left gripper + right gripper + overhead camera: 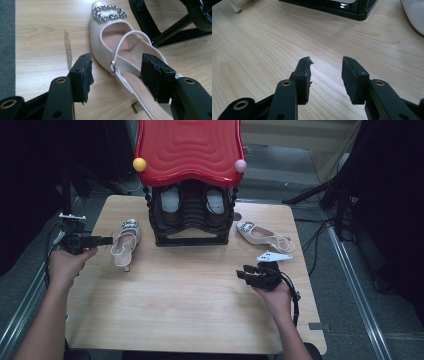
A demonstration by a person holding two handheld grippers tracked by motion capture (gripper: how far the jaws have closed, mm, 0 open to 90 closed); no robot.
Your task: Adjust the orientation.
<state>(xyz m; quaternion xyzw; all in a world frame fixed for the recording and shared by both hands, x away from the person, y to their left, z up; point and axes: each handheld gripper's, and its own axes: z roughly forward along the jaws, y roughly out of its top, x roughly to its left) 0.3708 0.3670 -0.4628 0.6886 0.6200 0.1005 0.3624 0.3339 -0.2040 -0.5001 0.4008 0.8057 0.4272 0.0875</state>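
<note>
Forearms low in the high view: left gripper at the white heeled shoe, right gripper idle.
Left gripper view: fingers spread astride its strap; I'd advance, then close squarely. Right gripper view: fingers apart over bare surface.

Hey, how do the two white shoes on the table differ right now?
The left shoe lies left of the black rack, toe pointing away; the right shoe lies right of it, turned sideways. The left gripper is open at the left shoe; the right gripper is apart from the right shoe. Both carry jewelled buckles.
</note>
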